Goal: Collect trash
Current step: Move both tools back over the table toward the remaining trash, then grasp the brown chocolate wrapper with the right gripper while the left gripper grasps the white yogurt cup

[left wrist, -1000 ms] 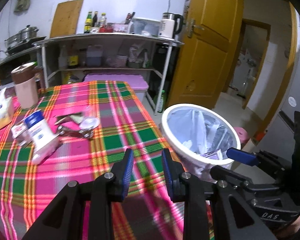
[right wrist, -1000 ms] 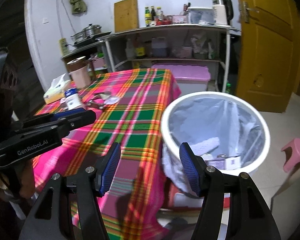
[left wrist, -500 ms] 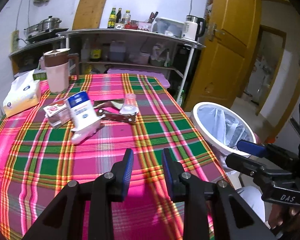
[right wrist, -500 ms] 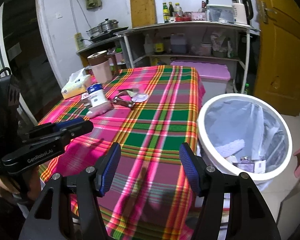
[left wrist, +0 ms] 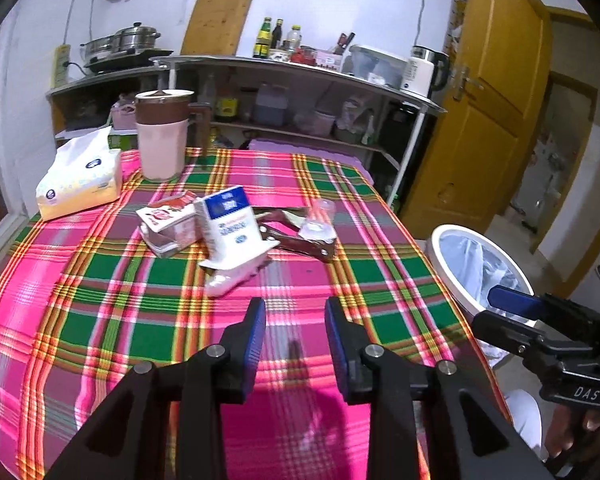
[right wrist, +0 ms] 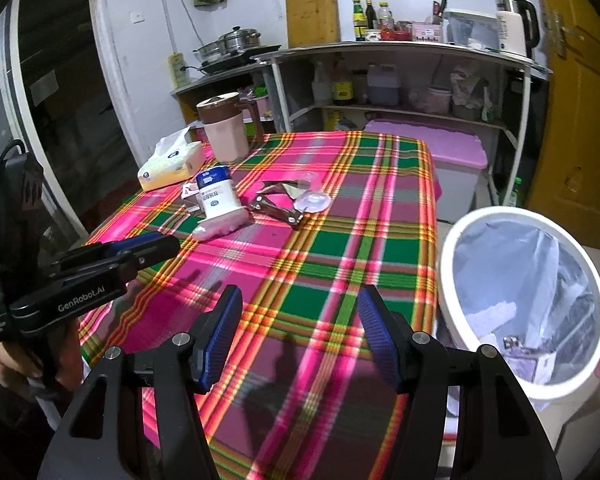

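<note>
Trash lies mid-table on the plaid cloth: a blue and white pouch [left wrist: 232, 232] [right wrist: 216, 200], a red and white carton [left wrist: 168, 224], a brown wrapper [left wrist: 300, 238] [right wrist: 276, 208] and a clear plastic cup [left wrist: 320, 224] [right wrist: 312, 200]. The white bin [left wrist: 452, 276] [right wrist: 452, 248] with a liner stands at the table's right edge, trash inside. My left gripper [left wrist: 295, 320] hovers over the near cloth, jaws opening, nothing between them. My right gripper [right wrist: 300, 320] is open and empty, near the table's front right.
A tissue pack [left wrist: 80, 184] and a pink jug with a brown lid [left wrist: 162, 136] stand at the far left of the table. Behind are cluttered shelves [left wrist: 300, 80], a pink-lidded box [right wrist: 440, 148] and a yellow door [left wrist: 492, 100].
Both views have swung from the bin toward the table, so the trash pile sits more central. The left jaws stand wider apart than before. The right jaws are unchanged.
</note>
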